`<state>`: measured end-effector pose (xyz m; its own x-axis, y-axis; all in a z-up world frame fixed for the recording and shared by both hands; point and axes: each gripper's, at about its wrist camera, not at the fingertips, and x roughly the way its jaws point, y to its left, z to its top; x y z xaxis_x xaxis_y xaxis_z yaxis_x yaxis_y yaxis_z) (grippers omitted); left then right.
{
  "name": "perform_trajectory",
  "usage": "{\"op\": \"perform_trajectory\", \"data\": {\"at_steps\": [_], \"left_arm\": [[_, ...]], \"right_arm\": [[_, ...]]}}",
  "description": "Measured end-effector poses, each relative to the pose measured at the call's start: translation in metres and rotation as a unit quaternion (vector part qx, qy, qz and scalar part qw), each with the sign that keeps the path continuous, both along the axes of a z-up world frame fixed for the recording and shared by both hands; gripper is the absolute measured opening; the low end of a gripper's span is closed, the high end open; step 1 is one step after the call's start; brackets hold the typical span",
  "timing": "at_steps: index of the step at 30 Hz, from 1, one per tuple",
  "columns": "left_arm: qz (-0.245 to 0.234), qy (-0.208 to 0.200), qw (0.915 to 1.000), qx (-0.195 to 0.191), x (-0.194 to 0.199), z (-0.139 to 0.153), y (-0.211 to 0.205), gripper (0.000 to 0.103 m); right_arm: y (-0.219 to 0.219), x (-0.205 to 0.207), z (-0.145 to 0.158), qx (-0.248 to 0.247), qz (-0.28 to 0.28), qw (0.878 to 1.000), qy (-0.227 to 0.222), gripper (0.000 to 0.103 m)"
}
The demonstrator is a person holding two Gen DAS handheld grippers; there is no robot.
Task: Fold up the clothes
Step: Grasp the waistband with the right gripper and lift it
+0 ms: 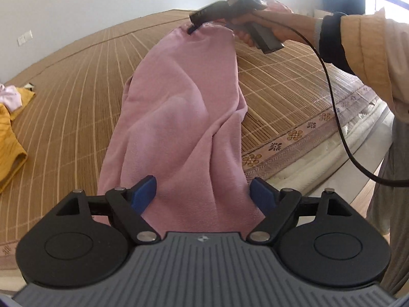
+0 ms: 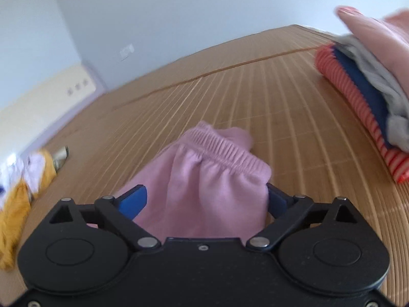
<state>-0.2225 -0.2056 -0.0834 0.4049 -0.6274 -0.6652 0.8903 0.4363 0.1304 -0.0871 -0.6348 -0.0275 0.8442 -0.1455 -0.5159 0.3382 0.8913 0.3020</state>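
Pink fleece trousers (image 1: 179,117) stretch between my two grippers above a bamboo mat (image 1: 76,107) on a bed. In the left wrist view, my left gripper (image 1: 203,195) stands wide open, blue pads either side of the near end of the cloth, which drapes over it. My right gripper (image 1: 194,26) shows far off, its tip pinching the trousers' far end. In the right wrist view, the right gripper (image 2: 207,198) has its blue pads apart with the elastic waistband (image 2: 219,145) bunched between them.
A folded stack (image 2: 365,81) of striped, navy, grey and pink clothes lies at the right. Yellow and pale pink garments (image 1: 10,117) lie loose at the left; they also show in the right wrist view (image 2: 23,186). The mattress edge (image 1: 332,138) and floor are right.
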Motion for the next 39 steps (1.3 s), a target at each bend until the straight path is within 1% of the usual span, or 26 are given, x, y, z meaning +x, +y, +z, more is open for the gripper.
{"op": "perform_trajectory", "data": {"at_steps": [1,2,3,4,5,6,7,8,9,11,12,14,16,20,21,23,26,28,30,31,33,36,39], "left_arm": [[0.002,0.001,1.0,0.0,0.0,0.0,0.0,0.087],[0.004,0.003,1.0,0.0,0.001,-0.001,0.0,0.087],[0.006,0.004,1.0,0.0,0.001,-0.001,0.0,0.087],[0.008,0.005,1.0,0.0,0.002,-0.001,0.0,0.087],[0.01,0.007,0.9999,-0.001,0.002,-0.002,0.0,0.087],[0.018,0.008,0.9998,-0.002,0.002,-0.002,0.002,0.087],[0.024,0.01,0.9997,-0.004,0.004,-0.001,0.005,0.087],[0.03,0.009,0.9995,-0.003,0.005,-0.001,0.007,0.087],[0.033,0.005,0.9994,0.0,0.006,-0.001,0.008,0.087],[0.037,-0.019,0.9991,0.011,0.007,0.001,0.01,0.087],[0.036,-0.029,0.9988,0.017,0.007,0.002,0.01,0.087],[0.03,-0.035,0.9986,0.024,0.01,0.003,0.009,0.088],[0.027,-0.044,0.9982,0.031,0.011,0.004,0.008,0.09],[0.038,-0.094,0.9936,0.048,0.02,0.006,0.005,0.092],[0.043,-0.097,0.9932,0.049,0.026,0.006,0.005,0.093],[0.05,-0.088,0.9939,0.044,0.041,0.005,0.002,0.093],[0.056,-0.099,0.9924,0.047,0.066,0.004,-0.005,0.095],[0.058,-0.115,0.9903,0.053,0.084,0.004,-0.012,0.095],[0.067,-0.121,0.9884,0.063,0.102,0.008,-0.013,0.095],[0.07,-0.122,0.9877,0.069,0.111,0.01,-0.014,0.095],[0.076,-0.136,0.984,0.086,0.126,0.014,-0.016,0.095],[0.088,-0.15,0.979,0.106,0.139,0.022,-0.01,0.095],[0.1,-0.159,0.9757,0.113,0.13,0.029,0.008,0.095]], "right_arm": [[0.006,0.002,0.001,-0.027,-0.002,1.0,0.016,0.078],[0.013,0.003,0.002,-0.063,-0.011,0.997,0.036,0.059],[0.02,0.002,0.003,-0.079,-0.01,0.996,0.046,0.057],[0.02,0.001,0.005,-0.073,-0.001,0.996,0.048,0.046],[0.02,-0.002,0.007,-0.064,0.008,0.997,0.05,0.025],[0.016,-0.006,0.009,-0.035,0.012,0.998,0.048,0.017],[0.011,-0.011,0.011,-0.006,0.016,0.999,0.046,0.013],[0.007,-0.015,0.013,0.02,0.019,0.999,0.044,0.012],[0.004,-0.02,0.014,0.027,0.017,0.999,0.043,0.012],[0.001,-0.037,0.014,0.032,0.001,0.999,0.043,0.012],[-0.002,-0.051,0.015,0.035,-0.011,0.998,0.045,0.012],[-0.008,-0.08,0.016,0.042,-0.036,0.997,0.048,0.012],[-0.014,-0.108,0.018,0.05,-0.061,0.996,0.052,0.012],[-0.022,-0.169,0.019,0.073,-0.123,0.988,0.051,0.013],[-0.024,-0.179,0.018,0.078,-0.131,0.987,0.05,0.013],[-0.026,-0.198,0.016,0.088,-0.145,0.984,0.049,0.013],[-0.024,-0.229,0.016,0.08,-0.151,0.983,0.064,0.014],[-0.017,-0.234,0.017,0.062,-0.153,0.983,0.076,0.015],[-0.009,-0.241,0.015,0.048,-0.153,0.983,0.084,0.016],[-0.006,-0.251,0.013,0.042,-0.15,0.984,0.086,0.016],[0.005,-0.249,0.012,0.033,-0.14,0.986,0.09,0.018],[0.007,-0.245,0.009,0.036,-0.123,0.988,0.086,0.025],[0.0,-0.243,0.007,0.053,-0.107,0.99,0.076,0.036]]}}
